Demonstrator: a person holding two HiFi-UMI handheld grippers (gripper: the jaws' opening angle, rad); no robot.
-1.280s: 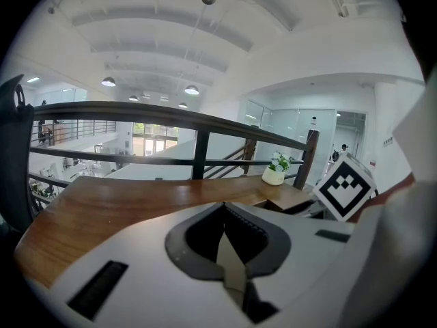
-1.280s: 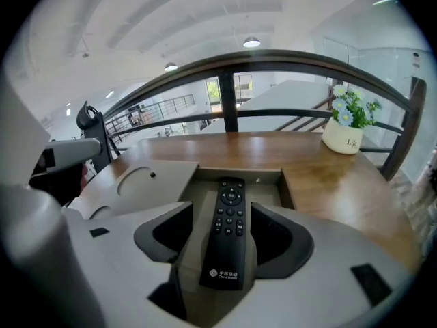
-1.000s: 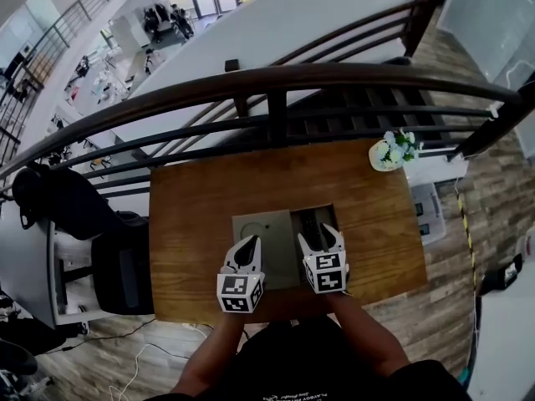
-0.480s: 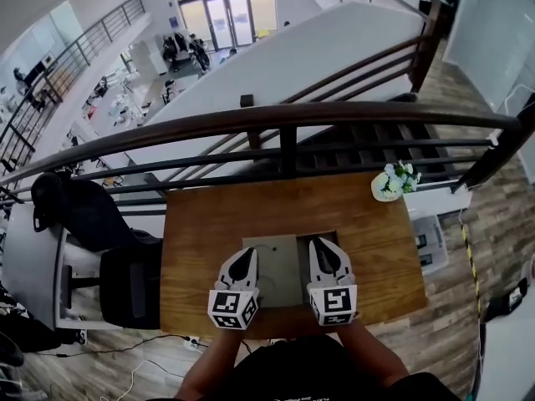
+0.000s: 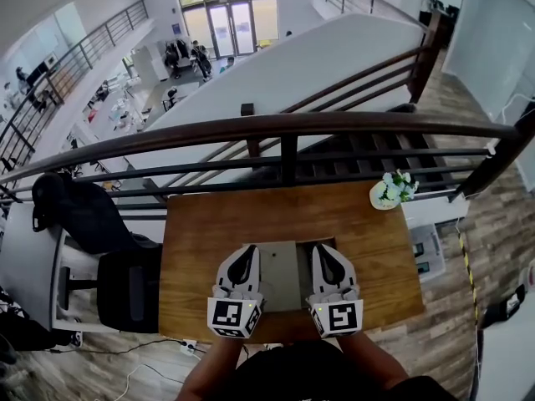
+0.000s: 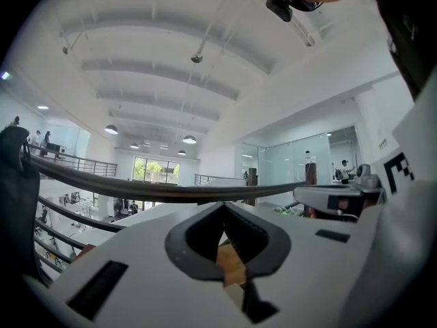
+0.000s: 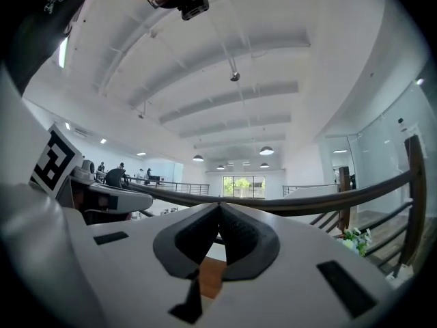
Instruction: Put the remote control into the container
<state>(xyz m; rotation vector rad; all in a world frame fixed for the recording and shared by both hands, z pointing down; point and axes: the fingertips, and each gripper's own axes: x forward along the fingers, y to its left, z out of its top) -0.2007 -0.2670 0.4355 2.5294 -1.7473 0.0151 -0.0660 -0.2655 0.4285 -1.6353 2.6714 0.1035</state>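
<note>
1. Two grippers hung side by side over the near half of a wooden table point(image 5: 201, 241). Both pointed level toward the dark railing point(image 5: 284, 126) beyond it.
2. The left gripper point(image 5: 247, 251) was over the container's left edge. Its jaws were together, meeting at the front, with nothing held between them. In its own view only a slice of table showed through the hollow behind the closed jaws.
3. The right gripper point(image 5: 322, 249) was over the container's right edge. Its jaws had just been closing and met at the front. Its own view showed nothing clamped there either, only a bit of wood below.
4. The grey container point(image 5: 280, 272) sat flat on the table near the front edge, between the two grippers and lower than them. Its left part showed as a plain grey surface. A dark opening at its right side lay mostly under the right gripper.
5. The remote could not be made out in any view. Neither gripper carried it, and the dark opening was largely covered.
6. Each gripper's marker cube point(image 5: 235, 317) faced the head camera, with the person's forearms just behind.
7. A white pot of flowers point(image 5: 389, 192) stood at the table's far right corner, well apart from the container. A black chair point(image 5: 125, 286) stood left of the table.
</note>
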